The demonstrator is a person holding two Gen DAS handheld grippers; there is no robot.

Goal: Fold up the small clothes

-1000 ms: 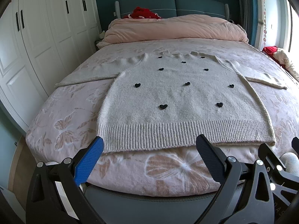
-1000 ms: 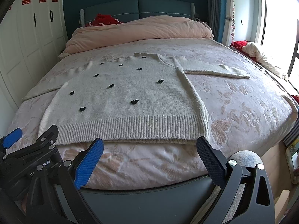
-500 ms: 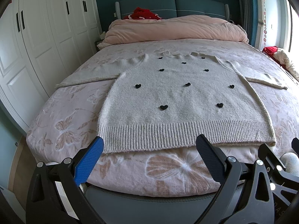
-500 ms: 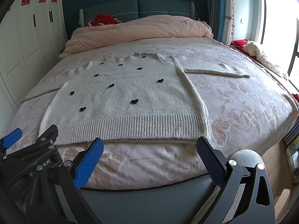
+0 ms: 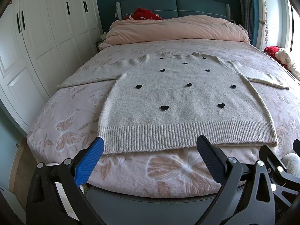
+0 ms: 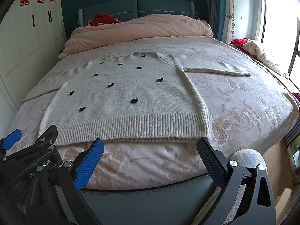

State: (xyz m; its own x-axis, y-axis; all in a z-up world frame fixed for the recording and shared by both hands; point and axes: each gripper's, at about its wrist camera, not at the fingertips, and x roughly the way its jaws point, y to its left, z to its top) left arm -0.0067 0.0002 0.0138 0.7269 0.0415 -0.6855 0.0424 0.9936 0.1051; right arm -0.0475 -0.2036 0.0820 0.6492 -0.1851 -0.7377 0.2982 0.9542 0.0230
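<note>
On the bed (image 5: 61, 131): sweater (image 5: 180, 101) flat, sleeves out | left gripper (image 5: 150, 157) and right gripper (image 6: 150, 156) spread apart, empty, short of hem | you should pinch both hem corners evenly, lift together, avoid bedcover.

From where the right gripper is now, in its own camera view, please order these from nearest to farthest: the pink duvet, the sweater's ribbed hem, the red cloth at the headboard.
1. Ribbed hem of the sweater: just ahead of the open right gripper, at the bed's foot.
2. Pink duvet: bunched across the head of the bed.
3. Red cloth: behind the duvet, upper left, against the headboard.
</note>
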